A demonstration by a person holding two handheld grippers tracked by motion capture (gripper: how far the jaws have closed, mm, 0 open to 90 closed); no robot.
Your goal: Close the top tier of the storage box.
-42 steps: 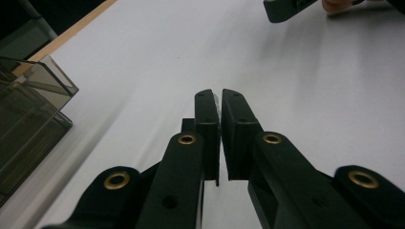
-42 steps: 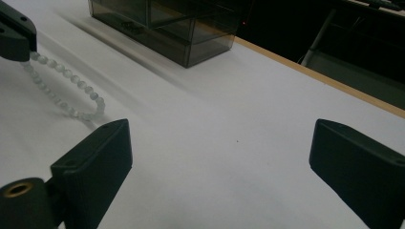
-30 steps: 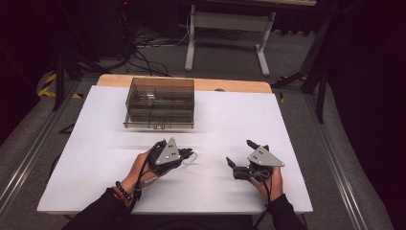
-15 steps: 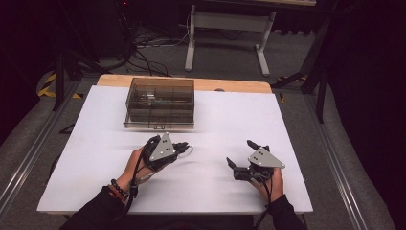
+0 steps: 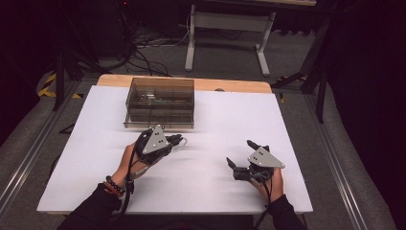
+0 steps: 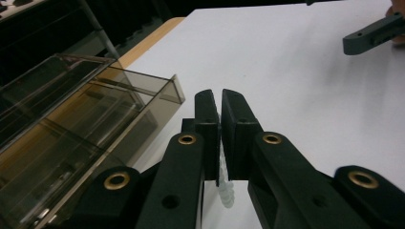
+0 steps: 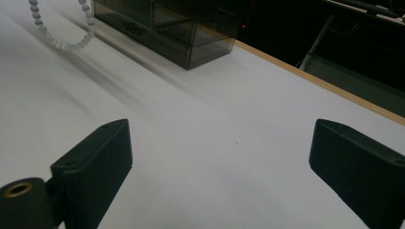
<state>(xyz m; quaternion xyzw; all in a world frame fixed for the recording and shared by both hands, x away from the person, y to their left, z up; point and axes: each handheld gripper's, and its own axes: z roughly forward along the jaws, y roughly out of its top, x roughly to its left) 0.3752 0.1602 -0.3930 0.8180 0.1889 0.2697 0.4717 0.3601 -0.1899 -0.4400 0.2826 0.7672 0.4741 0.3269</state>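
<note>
Left gripper view shows my left tongs [image 6: 220, 102] pinching a limp, light bead bracelet [image 6: 224, 188] beside the box [image 6: 71, 138], best gripped across its strand, while my right tongs [image 7: 229, 176] gape wide above the worktop [image 7: 215, 119].

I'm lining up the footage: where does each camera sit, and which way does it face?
High view: above the person's side, looking forward and down on the white table; forearms, left gripper, right gripper.
Left gripper view: along jaws shut on a pale beaded string.
Right gripper view: along open jaws, across the table.
All share the smoky clear plastic box.
</note>
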